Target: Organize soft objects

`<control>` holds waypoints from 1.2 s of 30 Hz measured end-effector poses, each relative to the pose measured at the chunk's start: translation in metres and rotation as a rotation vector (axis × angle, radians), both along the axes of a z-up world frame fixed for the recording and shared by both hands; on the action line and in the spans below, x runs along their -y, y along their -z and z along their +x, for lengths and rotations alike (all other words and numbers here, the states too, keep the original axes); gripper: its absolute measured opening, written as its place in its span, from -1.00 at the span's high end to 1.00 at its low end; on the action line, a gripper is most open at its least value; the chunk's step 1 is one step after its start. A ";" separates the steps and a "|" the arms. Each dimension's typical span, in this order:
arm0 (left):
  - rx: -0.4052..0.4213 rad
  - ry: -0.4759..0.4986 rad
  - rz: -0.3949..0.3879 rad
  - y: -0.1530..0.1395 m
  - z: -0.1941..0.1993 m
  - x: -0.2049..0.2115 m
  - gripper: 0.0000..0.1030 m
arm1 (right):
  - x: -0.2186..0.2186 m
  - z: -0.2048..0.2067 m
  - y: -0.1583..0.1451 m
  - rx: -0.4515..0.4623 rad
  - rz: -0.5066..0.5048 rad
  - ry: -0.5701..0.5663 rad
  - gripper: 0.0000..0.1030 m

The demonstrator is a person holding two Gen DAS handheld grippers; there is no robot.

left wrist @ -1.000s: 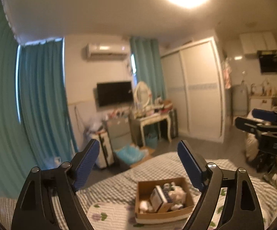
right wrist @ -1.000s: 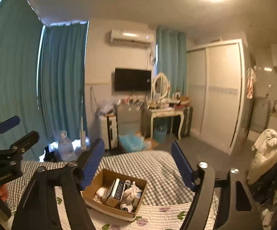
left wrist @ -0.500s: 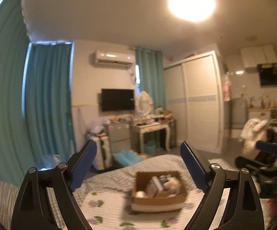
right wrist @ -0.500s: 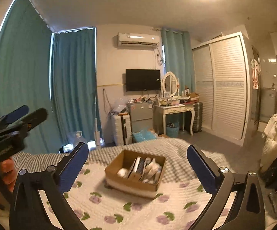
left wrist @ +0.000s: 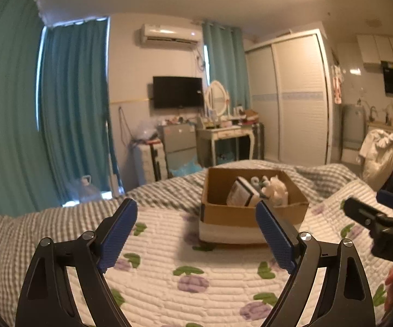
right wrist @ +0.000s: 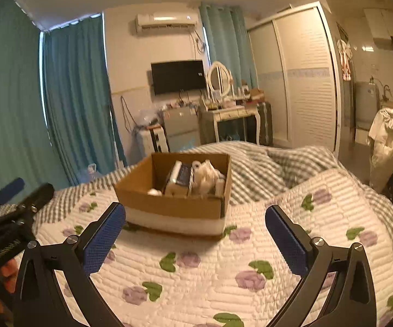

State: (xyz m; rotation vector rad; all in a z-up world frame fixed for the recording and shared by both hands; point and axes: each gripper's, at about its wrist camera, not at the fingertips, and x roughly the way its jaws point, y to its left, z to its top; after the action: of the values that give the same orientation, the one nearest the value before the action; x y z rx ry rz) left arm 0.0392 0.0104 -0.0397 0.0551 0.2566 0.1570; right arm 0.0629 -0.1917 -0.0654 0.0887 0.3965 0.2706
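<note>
An open cardboard box (left wrist: 253, 214) (right wrist: 169, 205) stands on the white floral quilt (left wrist: 196, 278) (right wrist: 223, 267) of a bed. It holds a white soft toy (left wrist: 276, 189) (right wrist: 206, 175), a boxed packet (left wrist: 241, 194) (right wrist: 181, 175) and small white items. My left gripper (left wrist: 196, 234) is open and empty, low over the quilt just in front of the box. My right gripper (right wrist: 196, 237) is open and empty, also short of the box. Each gripper shows at the edge of the other's view: the right one (left wrist: 381, 218), the left one (right wrist: 14, 199).
A grey checked blanket (right wrist: 264, 169) lies bunched behind and right of the box. Beyond the bed stand teal curtains (left wrist: 73, 109), a wall TV (left wrist: 178, 91), a dressing table (left wrist: 223, 133), a white wardrobe (left wrist: 297, 95) and a chair draped with white cloth (right wrist: 387, 141).
Both grippers have dropped lower and come closer to the box, so the quilt now fills the lower view. Both jaws stay open and empty.
</note>
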 end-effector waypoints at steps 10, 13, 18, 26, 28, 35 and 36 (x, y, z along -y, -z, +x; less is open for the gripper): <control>-0.019 0.023 -0.021 0.007 -0.006 -0.003 -0.74 | -0.001 -0.005 -0.010 0.033 -0.004 0.022 -1.00; -0.023 0.023 -0.029 0.006 -0.006 -0.002 -0.74 | -0.001 -0.007 -0.012 0.039 -0.002 0.027 -1.00; -0.037 0.033 -0.038 0.008 -0.004 -0.003 -0.74 | 0.002 -0.007 -0.014 0.038 0.008 0.027 -1.00; -0.043 0.060 -0.040 0.009 -0.005 -0.001 -0.74 | 0.001 -0.006 -0.013 0.039 0.003 0.038 -1.00; -0.041 0.062 -0.038 0.009 -0.006 0.000 -0.74 | 0.001 -0.006 -0.013 0.038 0.005 0.042 -1.00; -0.045 0.070 -0.043 0.008 -0.007 -0.001 -0.74 | 0.000 -0.007 -0.011 0.034 -0.005 0.047 -1.00; -0.043 0.069 -0.042 0.007 -0.007 -0.001 -0.74 | -0.001 -0.007 -0.011 0.032 -0.007 0.046 -1.00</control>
State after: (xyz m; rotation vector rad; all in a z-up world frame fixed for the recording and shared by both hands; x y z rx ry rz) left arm 0.0322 0.0114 -0.0470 0.0259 0.3006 0.0823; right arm 0.0562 -0.1912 -0.0548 0.0868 0.3633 0.2253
